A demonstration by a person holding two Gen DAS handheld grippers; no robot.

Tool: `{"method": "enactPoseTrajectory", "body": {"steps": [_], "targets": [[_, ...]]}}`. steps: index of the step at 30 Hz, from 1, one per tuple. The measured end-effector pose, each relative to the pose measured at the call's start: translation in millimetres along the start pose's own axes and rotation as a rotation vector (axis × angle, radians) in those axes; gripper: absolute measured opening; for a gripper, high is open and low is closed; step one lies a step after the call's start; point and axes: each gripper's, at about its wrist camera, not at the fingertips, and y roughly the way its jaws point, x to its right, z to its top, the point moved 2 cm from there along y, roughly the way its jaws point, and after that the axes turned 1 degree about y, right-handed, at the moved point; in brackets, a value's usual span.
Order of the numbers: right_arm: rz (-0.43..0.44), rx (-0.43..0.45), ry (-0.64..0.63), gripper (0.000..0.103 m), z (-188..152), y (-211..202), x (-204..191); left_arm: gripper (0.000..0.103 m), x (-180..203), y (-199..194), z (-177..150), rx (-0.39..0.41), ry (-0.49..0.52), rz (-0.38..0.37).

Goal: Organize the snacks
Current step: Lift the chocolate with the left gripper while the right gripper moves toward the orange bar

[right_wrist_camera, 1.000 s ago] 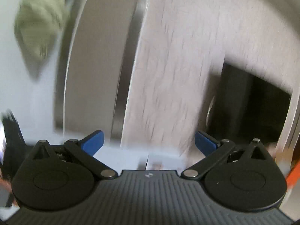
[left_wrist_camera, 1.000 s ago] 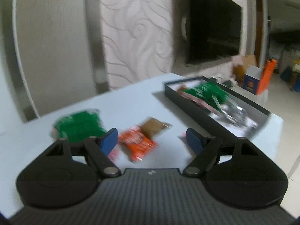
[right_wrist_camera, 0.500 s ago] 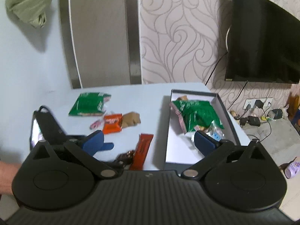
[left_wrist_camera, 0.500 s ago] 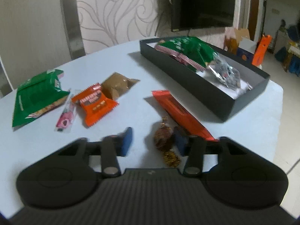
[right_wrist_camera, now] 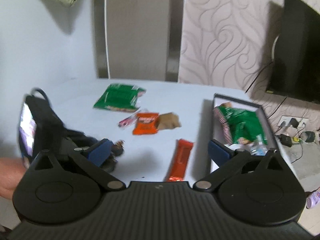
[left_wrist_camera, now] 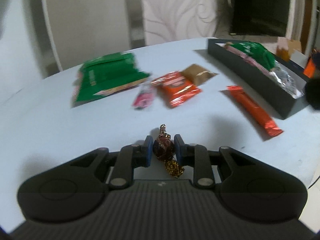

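Observation:
My left gripper [left_wrist_camera: 163, 150] is shut on a brown foil-wrapped candy [left_wrist_camera: 163, 148] just above the pale blue table [left_wrist_camera: 60, 132]. Ahead lie a green snack bag [left_wrist_camera: 108, 78], a small pink packet [left_wrist_camera: 144, 97], an orange packet [left_wrist_camera: 177, 91], a brown packet [left_wrist_camera: 197, 74] and a long orange bar [left_wrist_camera: 253, 110]. A dark box [left_wrist_camera: 250, 78] at the right holds a green bag [left_wrist_camera: 254, 53] and a silver packet [left_wrist_camera: 284, 79]. My right gripper [right_wrist_camera: 158, 152] is open and empty, high over the near edge; the left gripper with the candy [right_wrist_camera: 118, 148] shows at its left.
A black TV [right_wrist_camera: 298, 60] hangs on the patterned wall at the right. A grey panel [right_wrist_camera: 138, 28] stands behind the table. Cables and plugs [right_wrist_camera: 292, 132] lie on the floor right of the box. The table edge is close below my right gripper.
My left gripper closed on the brown candy and lifted it slightly. The right gripper tilted down a little over the table and stayed open.

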Motion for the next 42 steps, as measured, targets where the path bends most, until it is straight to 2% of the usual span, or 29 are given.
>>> {"method": "enactPoseTrajectory", "body": {"steps": [6, 12, 13, 15, 17, 27, 35, 37, 40, 41, 42], "targets": [[0.028, -0.076, 0.014, 0.103, -5, 41, -2, 0.026, -18, -8, -8, 0.006, -0.020, 0.033], [-0.022, -0.125, -0.023, 0.102, -21, 73, -1, 0.027, -17, -9, -10, 0.014, -0.024, 0.048], [-0.041, -0.137, -0.024, 0.101, -24, 78, 1, 0.027, -17, -9, -10, 0.014, -0.027, 0.049], [-0.055, -0.155, -0.004, 0.092, -28, 86, 7, 0.027, -17, -9, -10, 0.013, -0.030, 0.049], [-0.063, -0.172, 0.027, 0.091, -29, 94, 13, 0.027, -18, -9, -10, 0.012, -0.033, 0.048], [-0.114, -0.187, 0.032, 0.088, -29, 120, 24, 0.028, -19, -8, -9, 0.015, -0.044, 0.047], [-0.103, -0.197, 0.021, 0.091, -30, 131, 19, 0.030, -20, -8, -9, 0.015, -0.051, 0.048], [-0.085, -0.207, 0.029, 0.086, -29, 133, 19, 0.030, -20, -8, -10, 0.015, -0.049, 0.049], [-0.071, -0.200, 0.040, 0.061, -27, 131, 20, 0.030, -20, -8, -10, 0.015, -0.048, 0.046], [-0.055, -0.198, 0.038, 0.046, -26, 129, 19, 0.031, -20, -8, -10, 0.015, -0.048, 0.046], [-0.033, -0.201, 0.054, 0.036, -26, 129, 19, 0.029, -20, -8, -10, 0.015, -0.047, 0.046]]}}
